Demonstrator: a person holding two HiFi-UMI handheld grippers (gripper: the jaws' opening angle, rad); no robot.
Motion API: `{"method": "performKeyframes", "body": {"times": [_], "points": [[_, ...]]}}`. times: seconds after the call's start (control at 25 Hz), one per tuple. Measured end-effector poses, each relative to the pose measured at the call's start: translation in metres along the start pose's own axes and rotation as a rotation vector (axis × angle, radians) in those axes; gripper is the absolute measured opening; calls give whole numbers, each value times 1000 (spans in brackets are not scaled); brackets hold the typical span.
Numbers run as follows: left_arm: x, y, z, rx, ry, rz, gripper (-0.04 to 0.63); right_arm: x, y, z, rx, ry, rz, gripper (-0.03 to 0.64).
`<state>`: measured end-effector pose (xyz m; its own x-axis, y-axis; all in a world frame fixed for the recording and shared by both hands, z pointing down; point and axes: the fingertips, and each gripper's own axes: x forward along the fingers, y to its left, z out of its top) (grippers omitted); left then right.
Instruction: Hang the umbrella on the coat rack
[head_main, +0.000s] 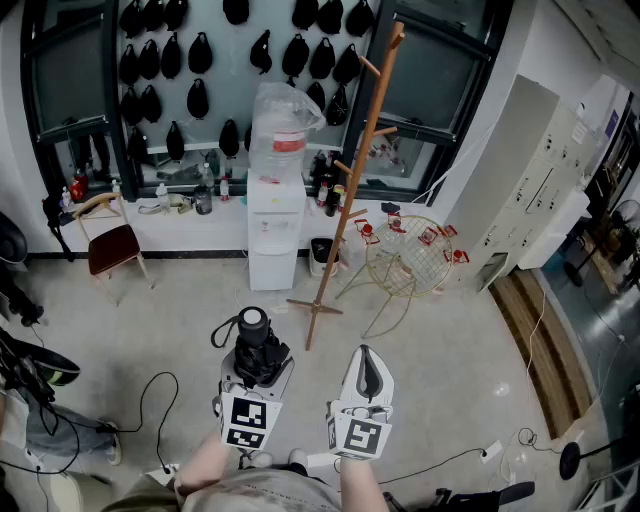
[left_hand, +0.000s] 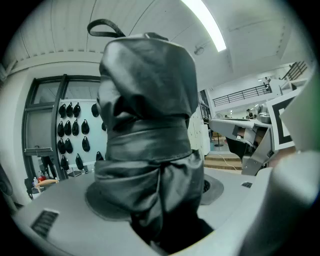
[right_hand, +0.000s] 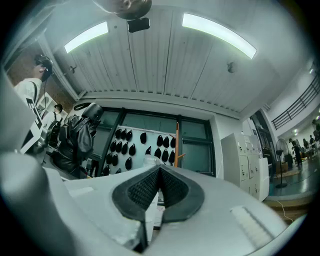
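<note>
A folded black umbrella (head_main: 254, 345) stands upright between the jaws of my left gripper (head_main: 258, 364), which is shut on it; its wrist strap (head_main: 222, 331) loops out to the left. In the left gripper view the umbrella's bunched fabric (left_hand: 150, 145) fills the middle, its strap (left_hand: 105, 27) sits on top, and the left gripper (left_hand: 155, 202) grips its lower part. My right gripper (head_main: 368, 378) is beside it, shut and holding nothing; its pads (right_hand: 172, 190) meet in the right gripper view. The wooden coat rack (head_main: 358, 170) stands ahead, leaning slightly, with bare pegs.
A white water dispenser (head_main: 276, 205) stands left of the rack, with a gold wire basket table (head_main: 405, 262) to its right. A small chair (head_main: 112, 246) is at the left wall, white lockers (head_main: 535, 180) at the right. Cables (head_main: 150, 400) lie on the floor near my feet.
</note>
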<state>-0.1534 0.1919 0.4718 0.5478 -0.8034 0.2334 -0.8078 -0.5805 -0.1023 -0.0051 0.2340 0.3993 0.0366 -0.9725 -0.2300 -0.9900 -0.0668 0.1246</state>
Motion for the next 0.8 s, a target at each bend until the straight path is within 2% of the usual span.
{"method": "performKeyframes", "body": {"times": [0.44,0.64,0.8], "points": [[25,-16,-3,14,18,-22,321,11,-19,-9,-7,18,12,-2],[47,-31,-8,26,21,-58,321,22,-25,-16,-14,29,78,-2],[66,-47,-17,27,33,-104,321,31,-41,-31,18,36,128,-2]]}}
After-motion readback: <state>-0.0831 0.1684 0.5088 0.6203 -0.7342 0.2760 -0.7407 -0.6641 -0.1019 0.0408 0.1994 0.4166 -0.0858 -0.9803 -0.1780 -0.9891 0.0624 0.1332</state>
